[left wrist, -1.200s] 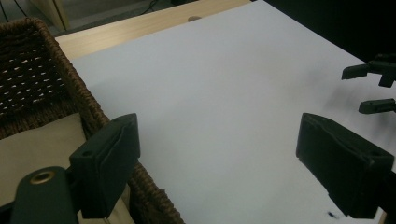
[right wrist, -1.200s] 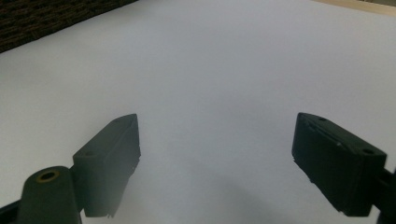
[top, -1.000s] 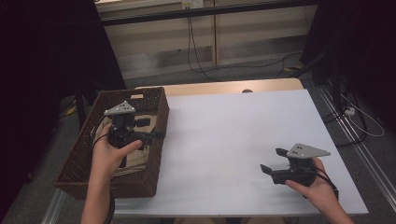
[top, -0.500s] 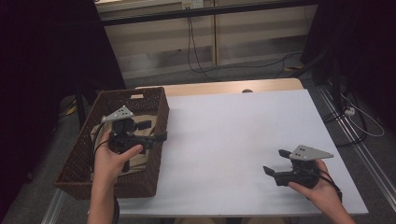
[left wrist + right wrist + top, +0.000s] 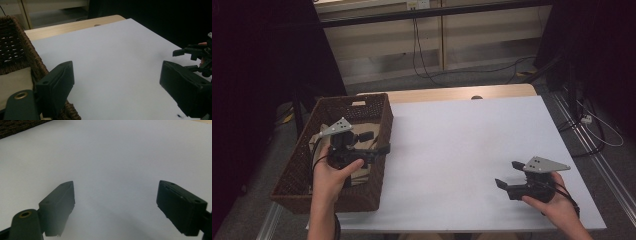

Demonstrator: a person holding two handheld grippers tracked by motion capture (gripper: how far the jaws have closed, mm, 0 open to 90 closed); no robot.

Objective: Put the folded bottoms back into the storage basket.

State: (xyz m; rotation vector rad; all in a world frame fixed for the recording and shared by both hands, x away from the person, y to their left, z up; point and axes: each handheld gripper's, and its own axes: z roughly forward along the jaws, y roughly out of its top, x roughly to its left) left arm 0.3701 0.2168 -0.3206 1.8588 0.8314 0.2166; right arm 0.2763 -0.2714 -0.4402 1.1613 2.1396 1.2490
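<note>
My left gripper [image 5: 379, 142] hovers over the right half of a dark wicker basket [image 5: 355, 199] at the table's left edge, its jaws wide apart and pointing right toward the white tabletop [image 5: 462, 145]. In the left gripper view the left gripper [image 5: 120, 85] has nothing between its jaws; the basket wall [image 5: 15, 42] and a beige cloth [image 5: 13, 83] lie at its left. My right gripper [image 5: 507, 174] rests low near the table's front right, pointing left, open and empty. In the right gripper view the right gripper [image 5: 116, 205] frames bare white tabletop [image 5: 112, 157].
The beige cloth [image 5: 319, 137] lies inside the basket. A wooden strip [image 5: 452, 93] runs along the table's far edge. Cables [image 5: 422, 60] trail on the floor beyond, and a metal rail [image 5: 607, 170] runs along the right side. The other hand's gripper [image 5: 195, 53] appears at the right of the left gripper view.
The left gripper has drifted slightly toward the person over the basket. The right gripper has stayed where it was. Both stay open.
</note>
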